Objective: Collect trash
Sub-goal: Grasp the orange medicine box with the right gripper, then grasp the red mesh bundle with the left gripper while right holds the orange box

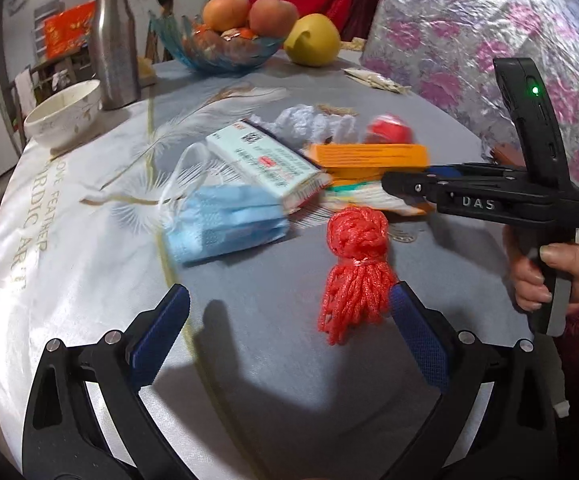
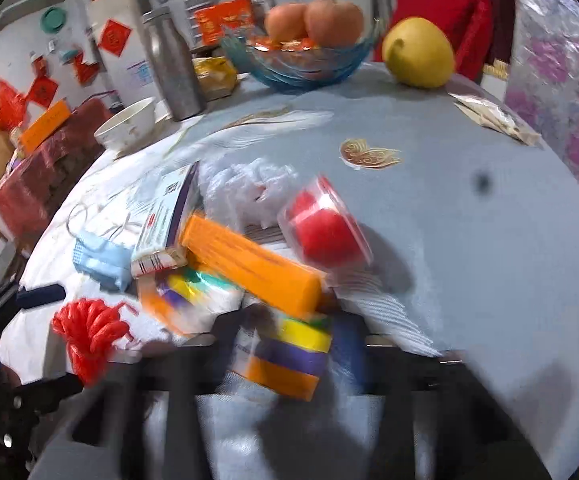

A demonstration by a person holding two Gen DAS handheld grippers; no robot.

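Trash lies in a heap on the round table: a red net bundle [image 1: 355,268] [image 2: 87,330], a blue face mask [image 1: 225,222] [image 2: 99,258], a white medicine box [image 1: 267,160] [image 2: 167,220], an orange box [image 1: 369,154] [image 2: 249,264], a red-capped clear cup [image 1: 387,128] [image 2: 323,226], crumpled white plastic [image 1: 309,120] [image 2: 249,184] and a colourful wrapper [image 2: 285,354]. My left gripper [image 1: 289,312] is open, just short of the net bundle, which touches its right finger. My right gripper [image 1: 389,186] [image 2: 285,344] reaches into the heap around the colourful wrapper; blur hides its jaws.
A blue glass fruit bowl [image 1: 217,56] with apples, a yellow pomelo [image 1: 311,42], a steel bottle [image 1: 111,40] and a white bowl [image 1: 63,114] stand at the table's far side. A flat packet [image 1: 373,78] lies at the far right edge.
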